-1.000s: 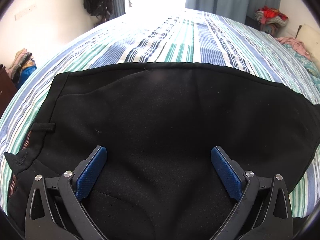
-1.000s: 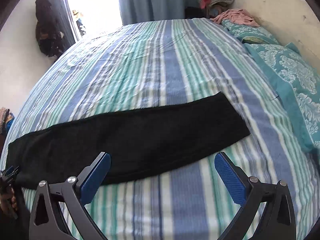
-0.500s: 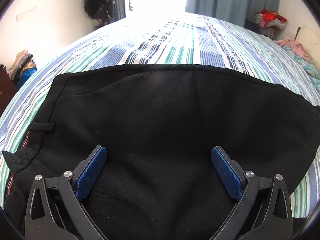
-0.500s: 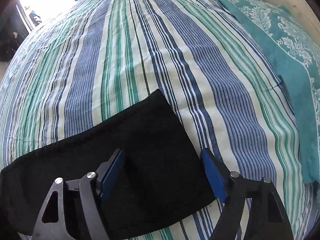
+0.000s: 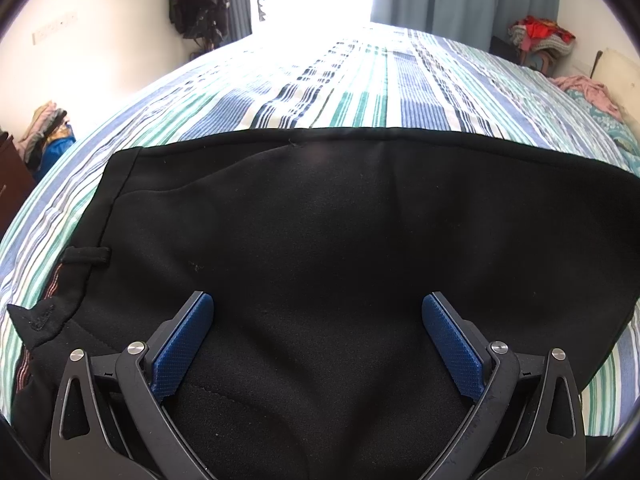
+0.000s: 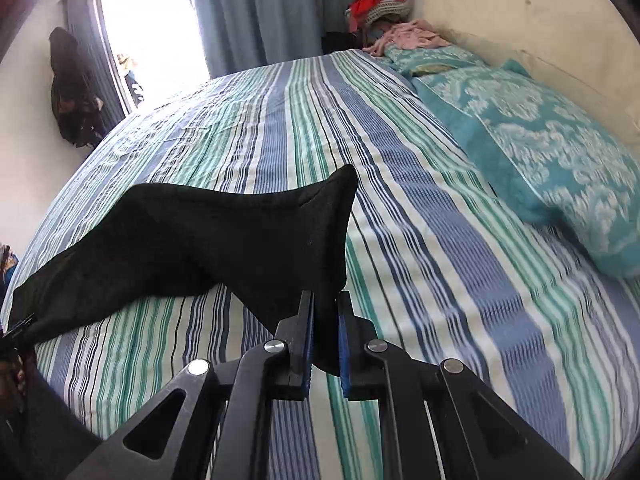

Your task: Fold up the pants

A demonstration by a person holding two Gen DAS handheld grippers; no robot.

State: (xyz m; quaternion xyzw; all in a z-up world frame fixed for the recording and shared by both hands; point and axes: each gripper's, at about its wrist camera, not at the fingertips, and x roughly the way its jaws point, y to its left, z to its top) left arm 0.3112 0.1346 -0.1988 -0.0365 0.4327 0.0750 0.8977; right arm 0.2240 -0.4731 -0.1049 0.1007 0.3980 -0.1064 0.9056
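Black pants (image 5: pixel 320 232) lie on the striped bed, waistband and belt loop at the left of the left wrist view. My left gripper (image 5: pixel 318 320) is open, its blue pads spread wide just above the seat of the pants, holding nothing. In the right wrist view my right gripper (image 6: pixel 325 316) is shut on the hem end of the black pants (image 6: pixel 224 236). That leg end is lifted off the sheet and the rest of the leg trails away to the left.
The striped bedsheet (image 6: pixel 400 208) covers the bed. A teal patterned pillow (image 6: pixel 540 160) lies at the right by the wall. Piles of clothes (image 6: pixel 384 4) sit past the bed's far corner. Curtains and a bright window are behind.
My right gripper has closed on the leg hem and lifted it off the bed. The left gripper has stayed open over the seat of the pants.
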